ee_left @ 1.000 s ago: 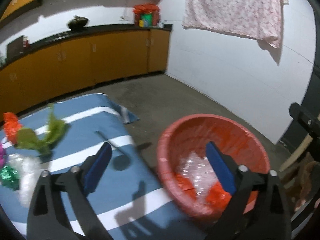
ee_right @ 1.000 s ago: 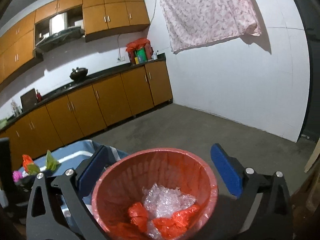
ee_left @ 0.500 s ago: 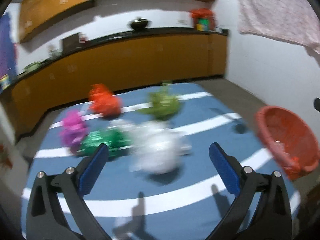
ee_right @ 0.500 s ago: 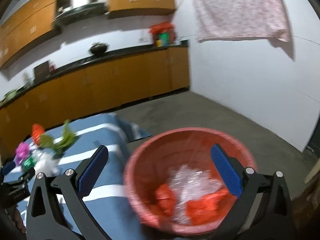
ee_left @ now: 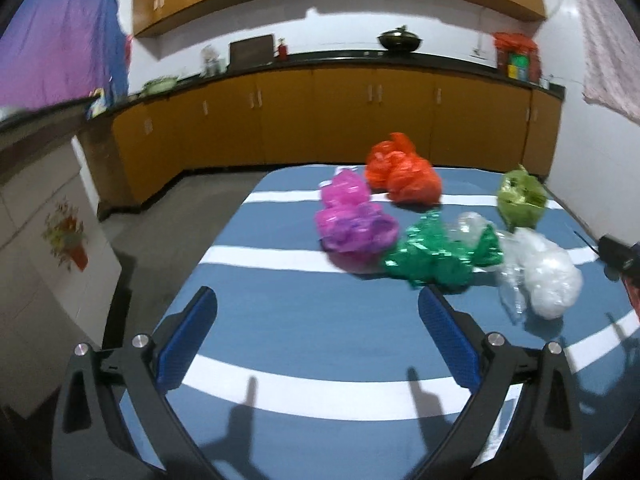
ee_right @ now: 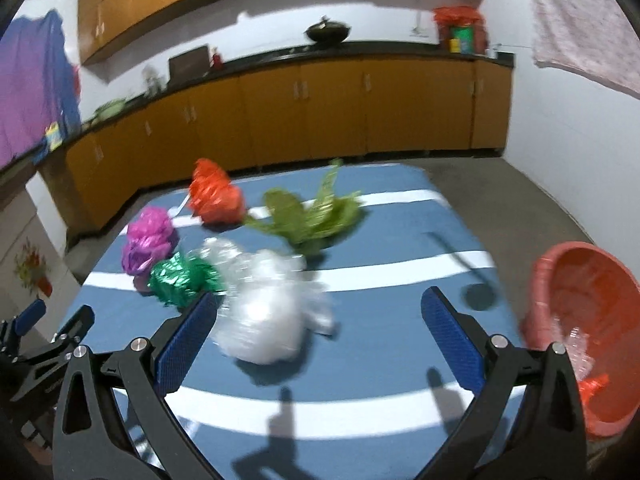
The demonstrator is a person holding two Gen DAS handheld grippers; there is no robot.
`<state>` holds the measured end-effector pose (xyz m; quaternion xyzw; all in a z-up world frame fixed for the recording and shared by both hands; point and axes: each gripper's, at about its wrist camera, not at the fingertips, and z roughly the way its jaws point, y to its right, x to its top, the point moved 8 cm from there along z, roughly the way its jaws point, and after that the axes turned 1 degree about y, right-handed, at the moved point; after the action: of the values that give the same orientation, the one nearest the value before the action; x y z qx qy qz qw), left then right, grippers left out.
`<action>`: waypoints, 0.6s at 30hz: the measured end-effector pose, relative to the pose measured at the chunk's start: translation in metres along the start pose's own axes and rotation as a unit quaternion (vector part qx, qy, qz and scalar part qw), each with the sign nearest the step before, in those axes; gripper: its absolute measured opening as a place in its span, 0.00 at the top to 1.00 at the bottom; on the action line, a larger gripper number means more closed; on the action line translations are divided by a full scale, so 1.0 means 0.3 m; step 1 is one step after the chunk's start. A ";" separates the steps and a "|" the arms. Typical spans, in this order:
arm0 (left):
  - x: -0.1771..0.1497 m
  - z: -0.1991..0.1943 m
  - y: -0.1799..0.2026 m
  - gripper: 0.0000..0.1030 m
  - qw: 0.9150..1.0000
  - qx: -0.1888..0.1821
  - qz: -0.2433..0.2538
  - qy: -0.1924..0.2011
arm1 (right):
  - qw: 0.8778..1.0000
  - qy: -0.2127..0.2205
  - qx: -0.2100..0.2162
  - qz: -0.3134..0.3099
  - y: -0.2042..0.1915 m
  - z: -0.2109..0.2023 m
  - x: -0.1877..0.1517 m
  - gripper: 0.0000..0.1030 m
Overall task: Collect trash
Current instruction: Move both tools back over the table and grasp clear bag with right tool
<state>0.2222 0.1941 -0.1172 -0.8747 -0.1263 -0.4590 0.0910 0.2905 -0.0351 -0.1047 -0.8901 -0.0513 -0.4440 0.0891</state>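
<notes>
Both tongs, left [ee_left: 316, 306] and right [ee_right: 318, 312], released above the table [ee_left: 280, 312]; bags [ee_left: 436, 256] at 1 o'clock, bin [ee_right: 584, 320] at 3.

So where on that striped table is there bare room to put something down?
The near part of the table, in front of the open left tongs, is bare. So is the stretch between the white bag and the red basket. The far middle is crowded with the pink, orange and green bags.
</notes>
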 end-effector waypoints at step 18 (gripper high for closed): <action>0.004 0.045 -0.028 0.04 0.999 -0.030 -0.038 -0.012 | 0.996 -0.083 -0.004 -0.013 -0.001 0.144 -0.078 0.52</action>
<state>0.2311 0.2059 -0.1234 -0.8773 -0.1464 -0.4548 0.0458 0.3100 -0.0262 -0.1488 -0.9236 -0.0687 -0.3695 0.0752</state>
